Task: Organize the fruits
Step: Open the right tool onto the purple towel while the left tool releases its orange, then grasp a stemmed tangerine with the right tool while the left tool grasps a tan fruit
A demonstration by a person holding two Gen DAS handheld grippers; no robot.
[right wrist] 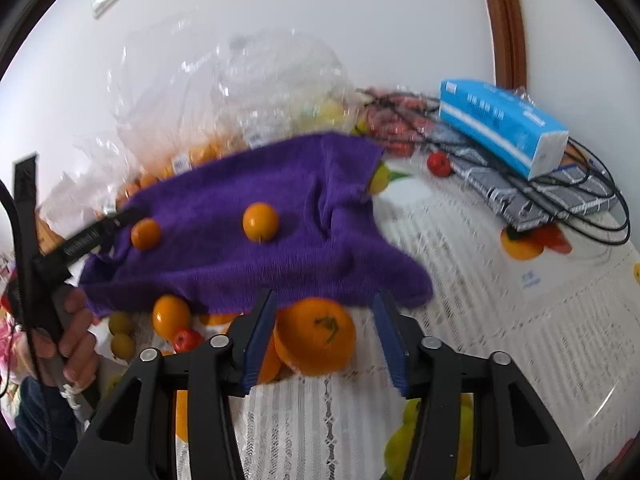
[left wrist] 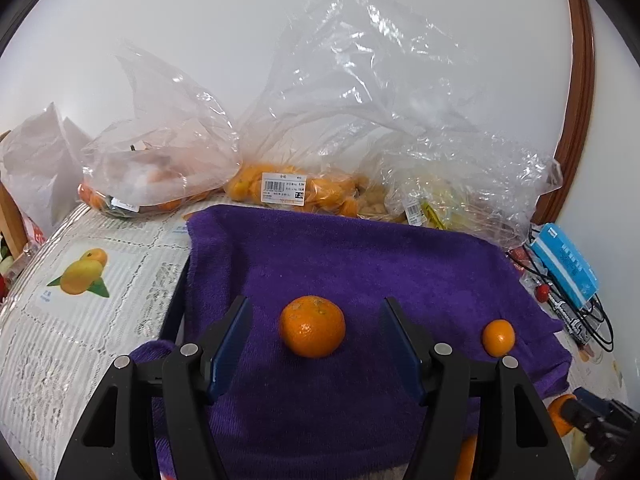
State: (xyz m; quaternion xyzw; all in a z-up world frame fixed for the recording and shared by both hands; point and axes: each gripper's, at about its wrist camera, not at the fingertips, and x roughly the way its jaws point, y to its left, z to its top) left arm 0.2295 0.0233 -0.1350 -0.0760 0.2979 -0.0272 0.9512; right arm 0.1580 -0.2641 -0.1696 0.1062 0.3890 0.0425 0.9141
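Observation:
A purple towel (left wrist: 360, 256) lies spread on the table. On it sits a mandarin (left wrist: 312, 326), between the fingers of my left gripper (left wrist: 314, 307), which is open with a clear gap on both sides. To the right, a smaller round orange fruit (left wrist: 498, 338) rests on the towel. In the right wrist view both fruits show on the towel (right wrist: 280, 184): the mandarin (right wrist: 146, 233) and the smaller one (right wrist: 260, 222). My right gripper (right wrist: 325, 295) is open over a large orange with a green stem (right wrist: 320, 336) at the towel's near edge. Its left pad is close; a gap shows on the right.
Clear plastic bags of oranges (left wrist: 288, 190) and other fruit line the wall behind the towel. A blue tissue pack (right wrist: 504, 128), black cables (right wrist: 592, 208) and a small red ball (right wrist: 439, 164) lie to the right. The tablecloth (left wrist: 80, 320) has printed fruit. A hand (right wrist: 76, 332) holds the left gripper.

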